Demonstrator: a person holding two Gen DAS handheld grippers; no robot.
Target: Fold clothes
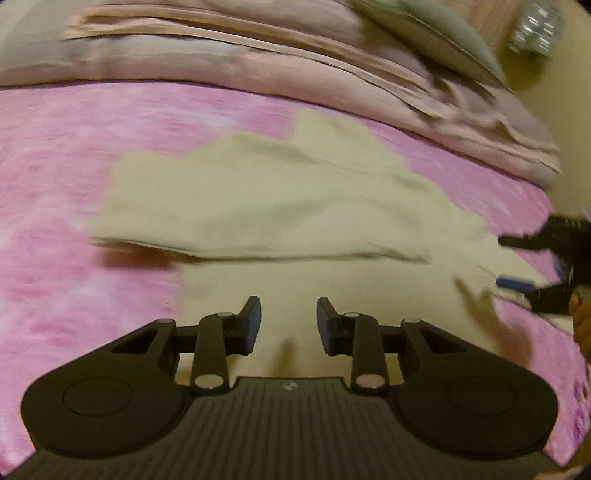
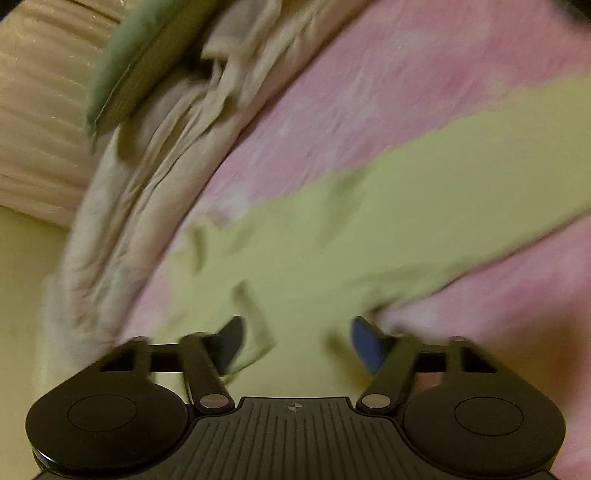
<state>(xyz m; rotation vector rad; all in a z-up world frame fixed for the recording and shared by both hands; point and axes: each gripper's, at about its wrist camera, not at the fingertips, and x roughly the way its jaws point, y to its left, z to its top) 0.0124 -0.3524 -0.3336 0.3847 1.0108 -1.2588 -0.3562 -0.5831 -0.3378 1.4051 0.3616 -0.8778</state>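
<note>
A pale yellow-cream garment [image 1: 266, 199] lies on a pink mottled bed cover [image 1: 55, 177], with its far half folded over the near part. My left gripper [image 1: 289, 321] hovers open just above the garment's near edge, nothing between its fingers. My right gripper [image 1: 517, 264] shows at the right edge of the left wrist view, open beside the garment's right corner. In the right wrist view, blurred by motion, the right gripper [image 2: 297, 343] is open over the same garment [image 2: 388, 206], whose wrinkled end lies between its fingers.
A bunched mauve-grey blanket [image 1: 258, 62] runs along the far side of the bed. A grey-green cushion [image 1: 436, 33] rests on it at the back right. The bed's right edge [image 1: 554, 177] drops off near the right gripper. A hand [image 1: 581, 321] shows at the far right.
</note>
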